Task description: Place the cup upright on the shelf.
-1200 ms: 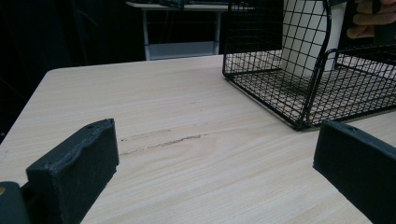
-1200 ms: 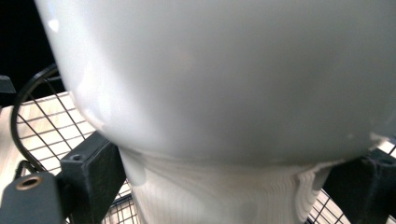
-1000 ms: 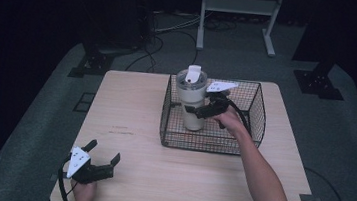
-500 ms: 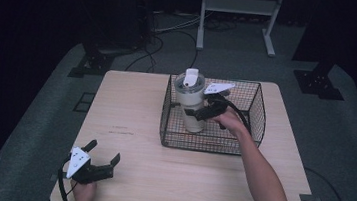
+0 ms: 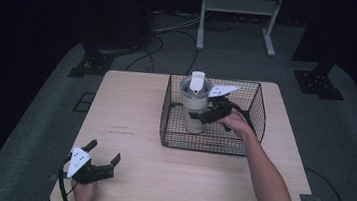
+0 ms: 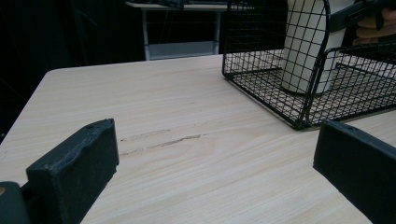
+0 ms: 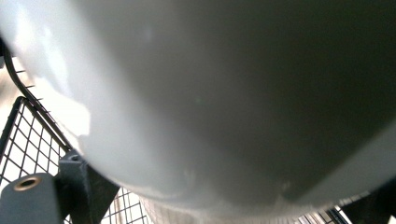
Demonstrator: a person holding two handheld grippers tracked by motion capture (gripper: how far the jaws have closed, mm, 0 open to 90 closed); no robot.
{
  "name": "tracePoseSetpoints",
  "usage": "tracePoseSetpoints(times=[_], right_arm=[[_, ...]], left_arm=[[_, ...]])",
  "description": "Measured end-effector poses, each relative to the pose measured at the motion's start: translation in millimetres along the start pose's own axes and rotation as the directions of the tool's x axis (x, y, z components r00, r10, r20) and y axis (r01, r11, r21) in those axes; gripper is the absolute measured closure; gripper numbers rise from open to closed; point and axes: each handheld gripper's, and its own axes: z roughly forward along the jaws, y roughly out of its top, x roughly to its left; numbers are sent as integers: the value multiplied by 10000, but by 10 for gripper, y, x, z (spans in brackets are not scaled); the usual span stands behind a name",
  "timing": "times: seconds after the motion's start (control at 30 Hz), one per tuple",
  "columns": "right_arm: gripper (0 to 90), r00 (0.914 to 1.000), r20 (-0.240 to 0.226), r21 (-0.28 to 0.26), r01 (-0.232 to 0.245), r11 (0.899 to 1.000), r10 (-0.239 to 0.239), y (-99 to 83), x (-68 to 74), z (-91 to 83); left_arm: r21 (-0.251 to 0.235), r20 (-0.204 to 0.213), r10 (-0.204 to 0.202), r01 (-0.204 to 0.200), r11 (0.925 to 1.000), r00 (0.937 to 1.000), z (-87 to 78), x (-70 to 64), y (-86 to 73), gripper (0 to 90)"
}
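At about seven o'clock on the table (image 5: 168, 180), close to its near edge, the left gripper (image 5: 103, 153) rests with its jaws spread wide and nothing between them, a broad stretch of bare wood lying ahead of it. At about one o'clock stands one wire basket (image 5: 257, 116) near the far edge, holding one cream tumbler (image 5: 194, 109) upright by its left wall. The right gripper (image 5: 204, 116) has its jaws clamped around the tumbler's body

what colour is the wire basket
Black. The wire basket shows best in the high view, with the cream tumbler standing inside it.
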Motion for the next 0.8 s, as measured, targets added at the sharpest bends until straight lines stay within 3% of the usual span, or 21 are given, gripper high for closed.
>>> tracePoseSetpoints(times=[0.8], right_arm=[[87, 9996, 256, 395, -79, 9992, 69, 9, 45, -94]], left_arm=[[5, -40, -3, 3, 10000, 10000, 8, 1, 2, 0]])
